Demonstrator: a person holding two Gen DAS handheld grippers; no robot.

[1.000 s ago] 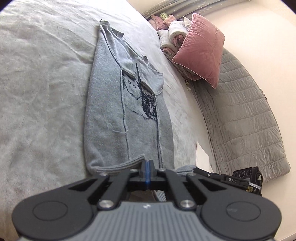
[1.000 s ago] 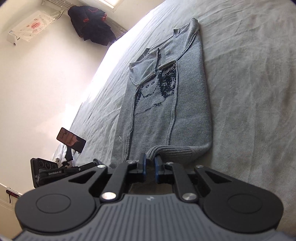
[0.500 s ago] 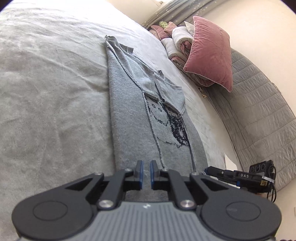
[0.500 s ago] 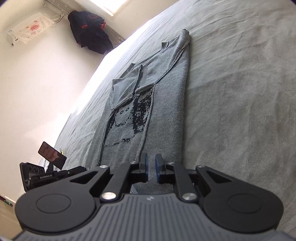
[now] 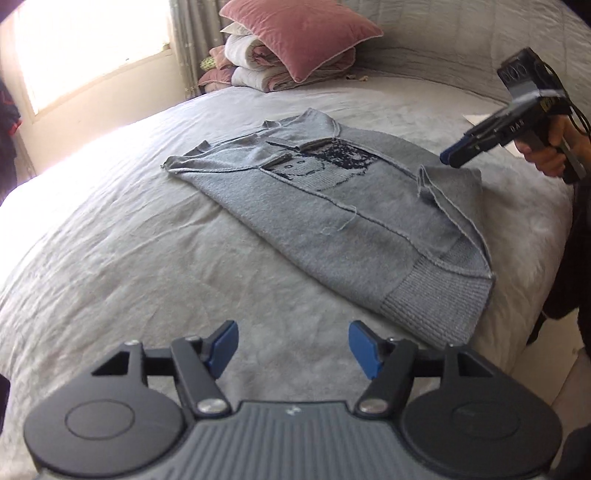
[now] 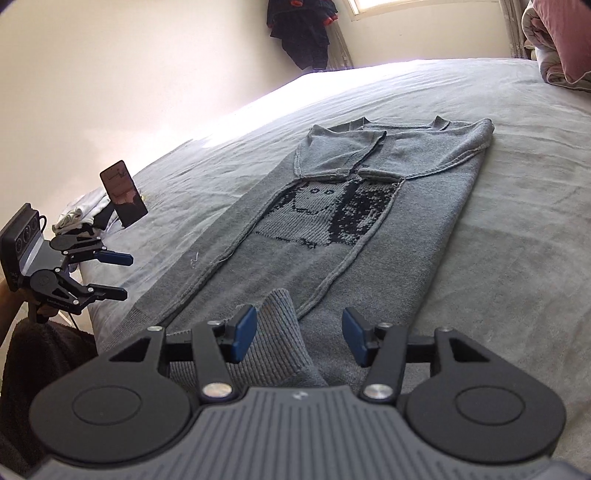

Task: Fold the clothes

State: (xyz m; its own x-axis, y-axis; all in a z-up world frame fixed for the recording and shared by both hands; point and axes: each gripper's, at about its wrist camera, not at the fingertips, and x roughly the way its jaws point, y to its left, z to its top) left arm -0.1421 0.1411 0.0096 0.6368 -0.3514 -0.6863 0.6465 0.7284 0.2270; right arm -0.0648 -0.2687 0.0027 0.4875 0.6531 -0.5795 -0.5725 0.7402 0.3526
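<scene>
Closest to me, my right gripper (image 6: 299, 338) stands spread wide and gripping nothing, poised right over the ribbed hem of the grey sweater (image 6: 354, 236); a raised ridge of that hem (image 6: 284, 332) stands up between the fingers, nearer the left pad (image 6: 243, 334). I cannot tell whether the pad touches the cloth. My left gripper (image 5: 291, 349) is also spread wide and empty, over bare bedspread (image 5: 147, 258), with the sweater lying ahead and to its right, apart from it.

From the right wrist camera the sweater runs lengthwise straight away from my right gripper: hem at the fingers, knitted face panel (image 6: 325, 210) in the middle, the folded-in sleeves and neckline at the far end. So the long axis lines up with the right hand, which I judge the nearer one for taking the hem and carrying it toward the collar.

Farthest off are the pink pillow (image 5: 299, 33) on stacked bedding and a phone (image 6: 123, 192) propped at the bed edge.
</scene>
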